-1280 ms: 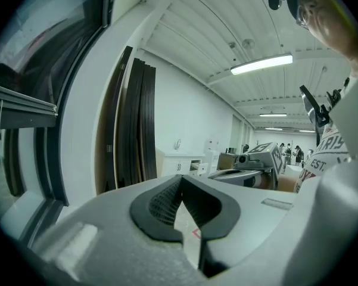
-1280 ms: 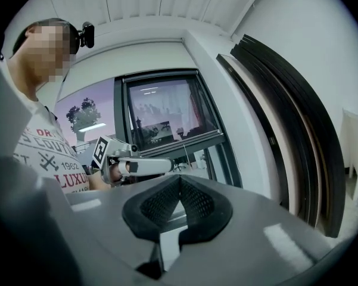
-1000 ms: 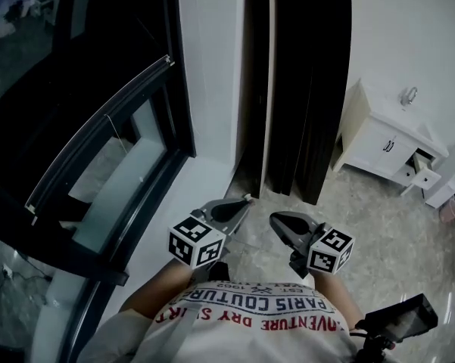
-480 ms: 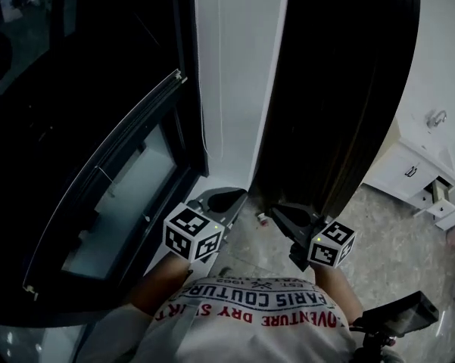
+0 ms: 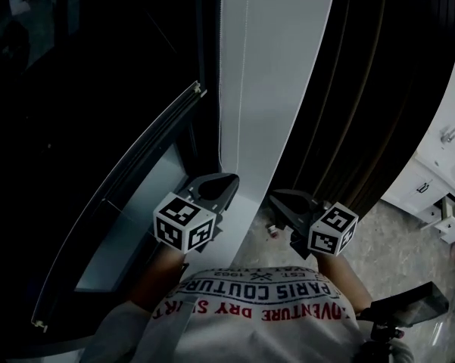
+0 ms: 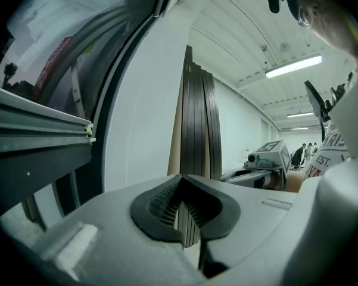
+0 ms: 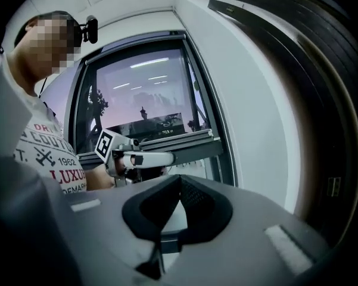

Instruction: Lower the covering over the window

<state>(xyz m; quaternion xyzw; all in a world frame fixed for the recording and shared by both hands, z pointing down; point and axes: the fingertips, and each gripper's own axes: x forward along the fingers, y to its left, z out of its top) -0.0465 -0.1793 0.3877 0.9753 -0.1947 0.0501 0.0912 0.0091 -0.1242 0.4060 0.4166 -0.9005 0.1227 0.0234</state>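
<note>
A dark-framed window (image 5: 98, 127) fills the left of the head view, its sash (image 5: 129, 195) tilted open. No covering shows over the glass. A thin cord (image 5: 246, 74) runs down the white wall strip (image 5: 280, 66) beside it; the cord (image 7: 217, 124) also shows in the right gripper view. My left gripper (image 5: 229, 181) is shut and empty, pointing at the foot of that strip near the window frame (image 6: 41, 136). My right gripper (image 5: 276, 197) is shut and empty beside it. Each gripper sees the other: the right gripper (image 6: 268, 162) and the left gripper (image 7: 137, 158).
Tall dark ribbed panels (image 5: 378, 89) lean against the wall right of the white strip, close to my right gripper. A white cabinet (image 5: 431, 187) with an open drawer stands at the far right. A small screen (image 5: 405, 308) sits at the lower right.
Both grippers and the head have come closer to the window and the white wall strip, which now fill more of the view. The cabinet has slid towards the right edge. Both jaws stayed shut.
</note>
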